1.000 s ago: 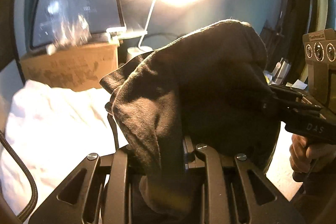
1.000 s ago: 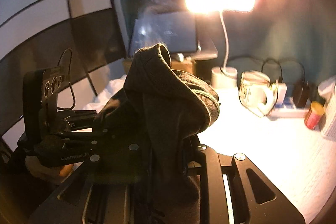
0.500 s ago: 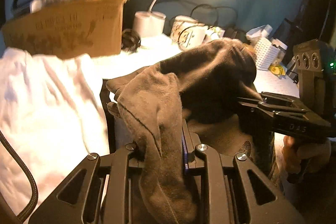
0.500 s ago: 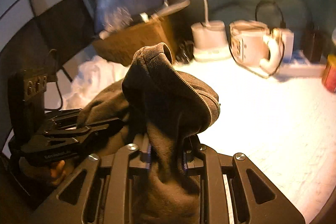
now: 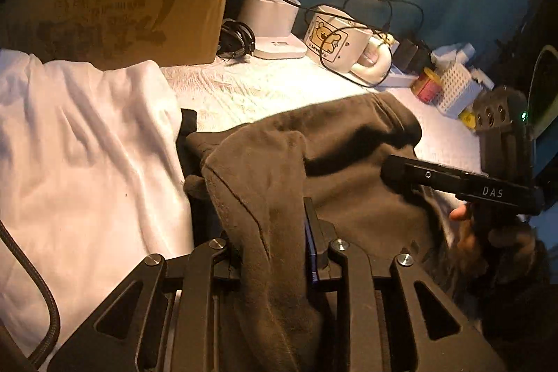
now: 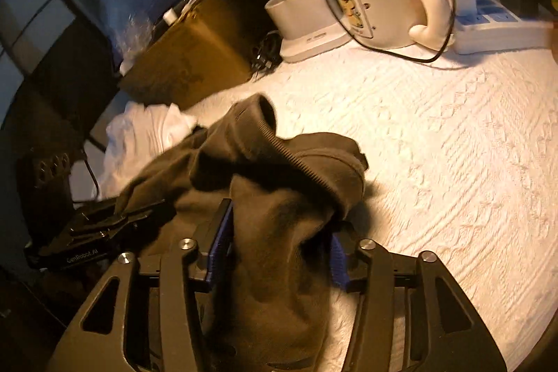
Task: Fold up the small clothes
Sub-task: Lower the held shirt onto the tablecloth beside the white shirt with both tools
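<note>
A dark brown-grey garment [image 5: 334, 169] with a ribbed hem [image 6: 303, 162] is bunched between both grippers, low over the white textured table cover [image 6: 453, 162]. My left gripper [image 5: 272, 225] is shut on a fold of it. My right gripper [image 6: 279, 232] has its blue pads [image 6: 218, 243] spread wider, with cloth draped between them. Each gripper shows in the other's view: the right one [image 5: 453, 180] to the right, the left one [image 6: 90, 232] to the left. Both sets of fingertips are hidden by cloth.
A white garment [image 5: 80, 145] lies at the left, also seen in the right wrist view [image 6: 146, 128]. Behind stand a cardboard box [image 5: 122, 13], a lamp base [image 5: 272, 20], a cartoon mug [image 5: 334, 40], cables, a power strip [image 6: 495, 27] and small containers [image 5: 453, 89].
Both grippers have come down with the dark garment from up in the air to just above the table. The right gripper's pads now stand farther apart than half a second ago.
</note>
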